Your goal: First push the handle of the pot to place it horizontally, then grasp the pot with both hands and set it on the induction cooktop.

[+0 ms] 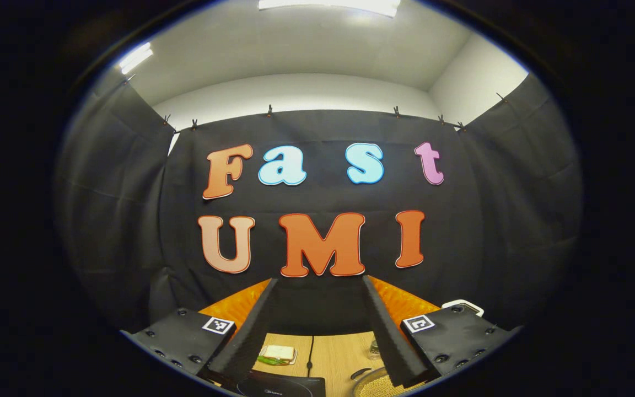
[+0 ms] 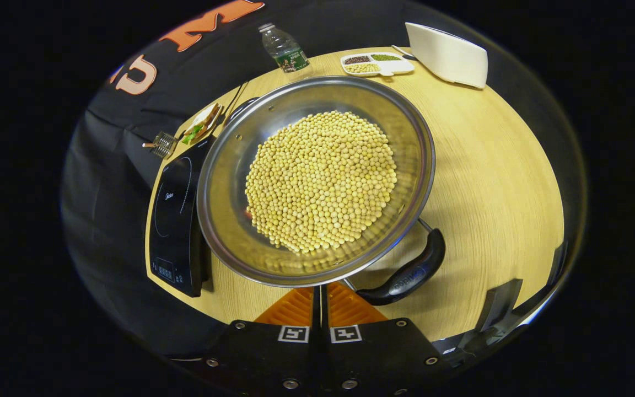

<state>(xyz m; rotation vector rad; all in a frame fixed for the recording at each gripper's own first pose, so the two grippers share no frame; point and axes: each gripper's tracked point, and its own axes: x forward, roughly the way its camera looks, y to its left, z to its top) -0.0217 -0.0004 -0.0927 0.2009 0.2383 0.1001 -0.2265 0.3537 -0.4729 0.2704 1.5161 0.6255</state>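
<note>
A steel pot (image 2: 229, 220) full of yellow beans rests on the wooden table (image 2: 494, 182) in the right gripper view. Its long black handle (image 2: 408, 273) angles toward the lower right, and a small loop handle (image 2: 239, 108) sits on the far rim. The black induction cooktop (image 2: 177, 215) lies just left of the pot. My right gripper (image 2: 320, 289) is shut with nothing in it, its tips at the pot's near rim beside the handle's root. My left gripper (image 1: 319, 280) is open, raised and facing the booth wall, with the pot's rim (image 1: 375, 385) and the cooktop (image 1: 281, 387) low beneath it.
At the table's far side stand a water bottle (image 2: 284, 48), a divided tray of beans (image 2: 377, 63) and a white container (image 2: 450, 55). A sandwich (image 2: 202, 124) and a small wire holder (image 2: 162, 144) lie beyond the cooktop. A black cable (image 1: 311, 353) runs across the table.
</note>
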